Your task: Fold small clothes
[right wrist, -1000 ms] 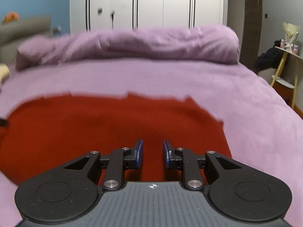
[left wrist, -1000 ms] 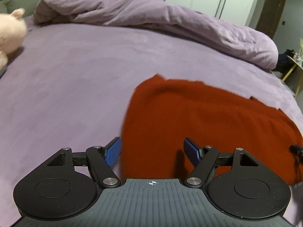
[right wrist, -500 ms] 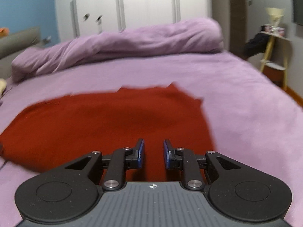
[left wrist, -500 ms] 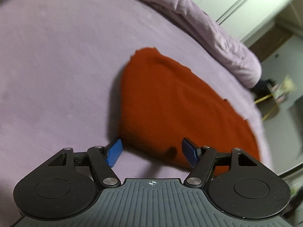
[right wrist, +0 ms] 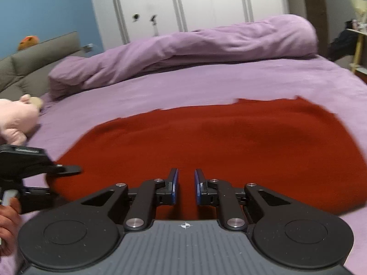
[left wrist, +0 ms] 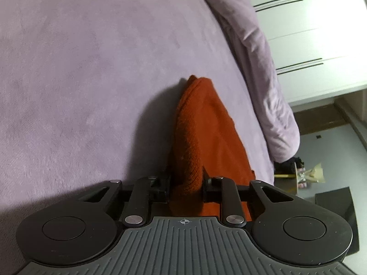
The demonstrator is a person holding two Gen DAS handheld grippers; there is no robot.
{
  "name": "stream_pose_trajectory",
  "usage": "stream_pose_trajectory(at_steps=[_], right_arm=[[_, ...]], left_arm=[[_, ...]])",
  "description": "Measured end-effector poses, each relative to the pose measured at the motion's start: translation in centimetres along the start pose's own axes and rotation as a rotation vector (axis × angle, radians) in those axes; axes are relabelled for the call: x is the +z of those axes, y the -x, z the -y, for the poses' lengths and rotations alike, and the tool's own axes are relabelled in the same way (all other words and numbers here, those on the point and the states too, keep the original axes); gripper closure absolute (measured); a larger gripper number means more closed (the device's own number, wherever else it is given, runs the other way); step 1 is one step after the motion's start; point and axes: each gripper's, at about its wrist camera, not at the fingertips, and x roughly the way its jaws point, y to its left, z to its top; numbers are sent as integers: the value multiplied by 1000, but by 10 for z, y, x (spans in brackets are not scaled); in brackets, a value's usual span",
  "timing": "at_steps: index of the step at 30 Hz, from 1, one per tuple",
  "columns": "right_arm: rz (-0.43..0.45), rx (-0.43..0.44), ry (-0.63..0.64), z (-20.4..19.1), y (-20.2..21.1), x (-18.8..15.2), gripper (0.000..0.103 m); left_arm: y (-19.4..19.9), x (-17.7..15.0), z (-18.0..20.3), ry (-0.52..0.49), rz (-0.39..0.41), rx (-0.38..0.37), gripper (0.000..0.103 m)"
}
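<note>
One red garment point(right wrist: 206, 142), two tongs point(left wrist: 186, 183), one plush toy point(right wrist: 16, 123).

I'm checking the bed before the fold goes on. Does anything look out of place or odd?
Nothing looks damaged or spilled. The red knit garment lies mostly flat on the purple bedsheet, with one edge bunched between the closing jaws of the left tool. A pink plush toy lies on the sheet, apart from the garment.

Dim, soft indoor light; the right wrist view is motion-blurred, both bowed at the edges.
</note>
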Motion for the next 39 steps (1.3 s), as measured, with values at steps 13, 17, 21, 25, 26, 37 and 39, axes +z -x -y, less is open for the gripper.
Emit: stream_pose_trajectory(at_steps=[13, 17, 21, 25, 26, 37, 39], right_arm=[[-56, 92, 118, -59, -41, -2, 90], [-9, 104, 41, -39, -19, 3, 90], [11, 71, 13, -17, -6, -1, 90], [-2, 67, -98, 12, 7, -4, 90], [0, 53, -114, 18, 11, -4, 90], [95, -59, -246, 80, 54, -2, 88], [91, -74, -241, 85, 55, -1, 88]], left_arm=[[11, -2, 23, -127, 39, 37, 81], [18, -7, 40, -199, 60, 67, 81], [22, -17, 68, -313, 82, 92, 82], [24, -38, 115, -493, 101, 82, 82], [23, -46, 128, -543, 100, 74, 82], [-54, -153, 181, -830, -88, 51, 82], [-64, -165, 177, -860, -91, 79, 82]])
